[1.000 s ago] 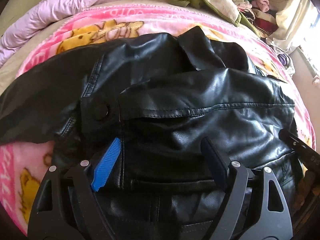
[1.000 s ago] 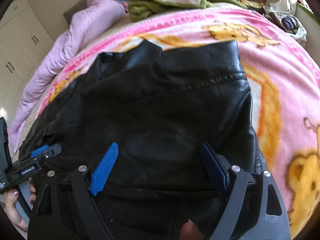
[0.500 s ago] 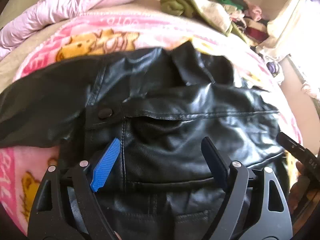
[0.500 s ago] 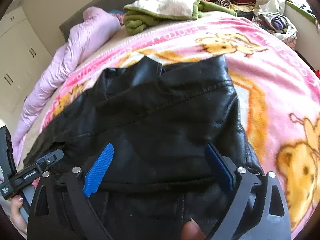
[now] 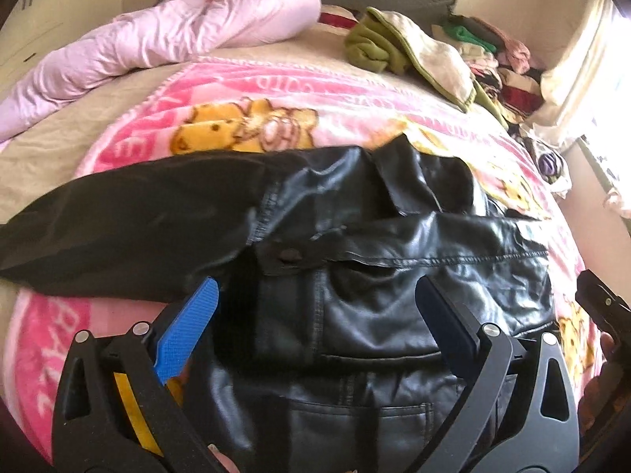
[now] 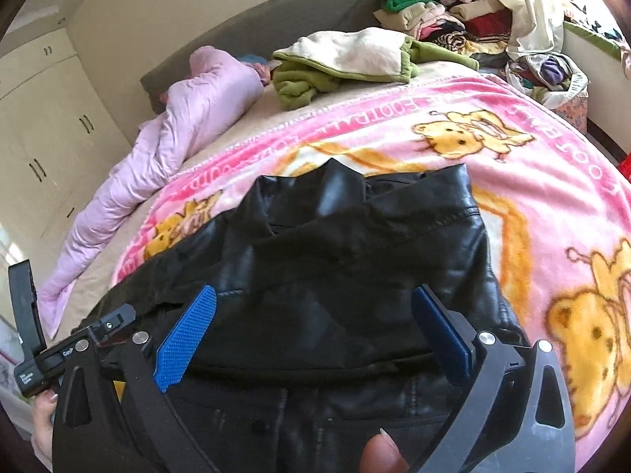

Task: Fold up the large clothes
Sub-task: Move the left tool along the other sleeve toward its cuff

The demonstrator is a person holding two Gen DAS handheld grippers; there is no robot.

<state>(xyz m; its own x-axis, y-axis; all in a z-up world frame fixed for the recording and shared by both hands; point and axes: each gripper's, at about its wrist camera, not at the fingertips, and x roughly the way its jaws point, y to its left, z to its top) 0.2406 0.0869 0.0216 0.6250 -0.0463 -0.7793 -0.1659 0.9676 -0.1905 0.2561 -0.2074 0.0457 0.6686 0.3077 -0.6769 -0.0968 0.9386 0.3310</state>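
the bed's beige sheet (image 5: 98,118) carries a pink fleece blanket printed with yellow cartoon bears (image 5: 244,90), and spread on that blanket lies the black faux-leather jacket (image 5: 374,276), collar toward the far side, its lower part folded up over the chest so that a stitched hem edge runs across it. one black sleeve (image 5: 130,228) stretches out flat to the left in the left wrist view. beyond the blanket a crumpled lilac quilt (image 5: 165,39) lies along the far left of the bed, and a green and cream fleece garment (image 6: 355,63) sits near the headboard, with a heap of mixed clothes (image 6: 445,12) behind it. the left gripper (image 5: 315,307) hangs above the jacket's near half, its jaws having just been opening and now spread wide, the blue ribbed pads (image 5: 189,331) clear of the leather with nothing pinched between them. the right gripper (image 6: 313,315) is likewise above the folded near edge of the jacket, its jaws just opened to full spread, empty, the garment lying below and between its fingers without being pressed. a fingertip (image 6: 382,453) shows at the bottom of the right wrist view.
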